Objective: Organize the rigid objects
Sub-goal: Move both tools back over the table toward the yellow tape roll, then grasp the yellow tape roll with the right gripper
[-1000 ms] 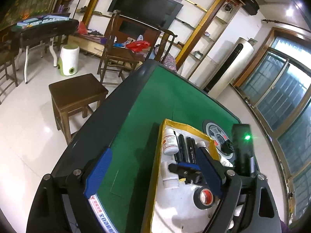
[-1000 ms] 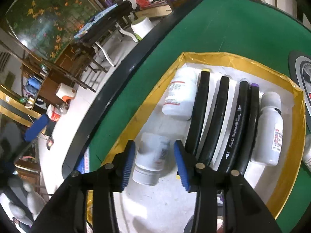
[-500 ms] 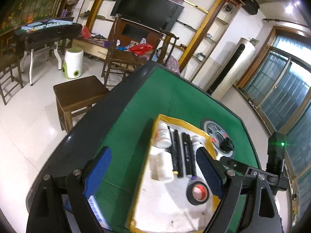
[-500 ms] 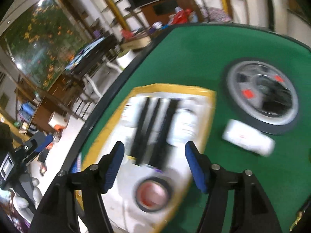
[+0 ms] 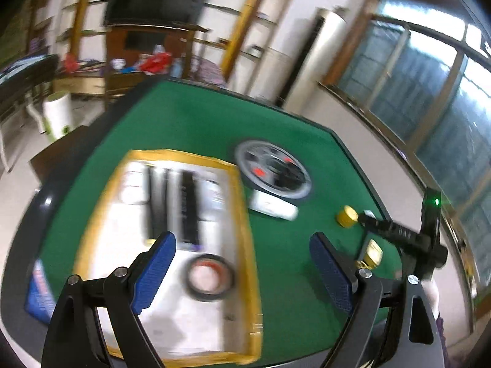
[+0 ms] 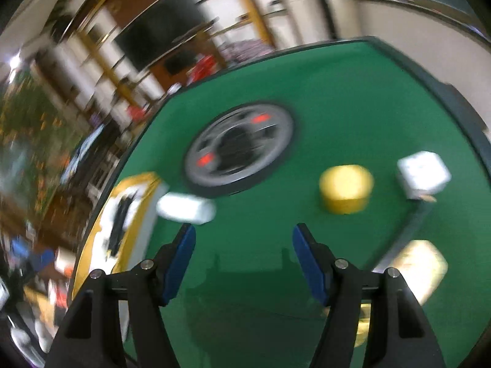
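A white tray with a yellow rim (image 5: 184,153) lies on the green table and holds white bottles, several black markers (image 5: 187,208) and a roll of black tape (image 5: 208,279). My left gripper (image 5: 242,245) hangs open above the tray's right edge with nothing between its fingers. My right gripper (image 6: 244,236) is open over bare felt, also holding nothing. Loose on the felt are a white bottle (image 6: 185,208) on its side beside the tray (image 6: 135,181), a round yellow tin (image 6: 346,188), a white cube box (image 6: 423,178) and a pale yellow box (image 6: 420,266).
A round grey dial (image 6: 239,147) with red marks is set in the middle of the table. The table's dark raised edge (image 6: 454,98) runs along the right. The right hand's black gripper body (image 5: 399,236) shows at the right of the left wrist view. Both views are motion-blurred.
The right gripper opened around a white bottle in the tray, left it there and swung right over the felt. The left gripper pulled back and to the right, staying open.
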`<state>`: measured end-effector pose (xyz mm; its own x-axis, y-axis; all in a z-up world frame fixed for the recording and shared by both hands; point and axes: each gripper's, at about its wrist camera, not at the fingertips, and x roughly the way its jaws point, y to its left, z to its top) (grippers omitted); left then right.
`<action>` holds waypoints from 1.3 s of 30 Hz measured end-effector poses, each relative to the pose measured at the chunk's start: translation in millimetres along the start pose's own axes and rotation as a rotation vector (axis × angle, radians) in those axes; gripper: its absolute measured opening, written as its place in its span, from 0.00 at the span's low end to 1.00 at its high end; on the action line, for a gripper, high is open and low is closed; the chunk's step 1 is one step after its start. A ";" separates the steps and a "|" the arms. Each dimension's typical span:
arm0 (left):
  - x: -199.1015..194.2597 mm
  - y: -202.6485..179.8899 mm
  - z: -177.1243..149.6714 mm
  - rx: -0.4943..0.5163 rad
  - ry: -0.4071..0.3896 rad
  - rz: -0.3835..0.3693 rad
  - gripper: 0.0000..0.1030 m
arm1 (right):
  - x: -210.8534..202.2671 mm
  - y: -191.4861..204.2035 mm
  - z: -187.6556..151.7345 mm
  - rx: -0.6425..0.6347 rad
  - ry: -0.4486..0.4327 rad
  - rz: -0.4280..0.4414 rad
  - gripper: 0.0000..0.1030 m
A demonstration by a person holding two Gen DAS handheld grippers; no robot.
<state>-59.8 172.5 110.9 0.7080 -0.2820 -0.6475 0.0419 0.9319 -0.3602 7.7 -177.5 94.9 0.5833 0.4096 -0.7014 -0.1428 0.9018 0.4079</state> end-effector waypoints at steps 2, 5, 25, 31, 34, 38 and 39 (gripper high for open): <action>12.0 -23.0 -2.1 0.030 0.031 -0.029 0.89 | -15.4 -32.3 3.1 0.065 -0.038 -0.019 0.64; 29.1 -51.8 -7.8 0.071 0.080 -0.057 0.89 | -32.8 -75.7 5.1 0.142 -0.091 -0.052 0.64; 159.6 -135.4 -71.8 0.264 0.332 0.047 0.90 | -25.8 -118.1 9.5 0.163 -0.179 -0.094 0.69; 165.4 -138.2 -81.2 0.333 0.293 0.072 0.99 | 16.1 -75.4 33.7 0.011 -0.061 -0.121 0.73; 171.0 -148.5 -86.6 0.405 0.317 0.124 0.99 | 50.4 -44.2 39.7 -0.139 0.024 -0.217 0.72; 171.5 -147.5 -86.0 0.412 0.323 0.118 0.99 | 88.9 -29.2 32.3 -0.231 0.116 -0.290 0.72; 171.7 -147.4 -86.2 0.412 0.322 0.118 0.99 | 93.1 -28.6 29.0 -0.238 0.124 -0.287 0.69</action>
<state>-5.2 -33.0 -5.1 0.4755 -0.1657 -0.8640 0.2942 0.9555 -0.0213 89.3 -169.2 34.9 0.5273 0.1369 -0.8386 -0.1777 0.9829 0.0487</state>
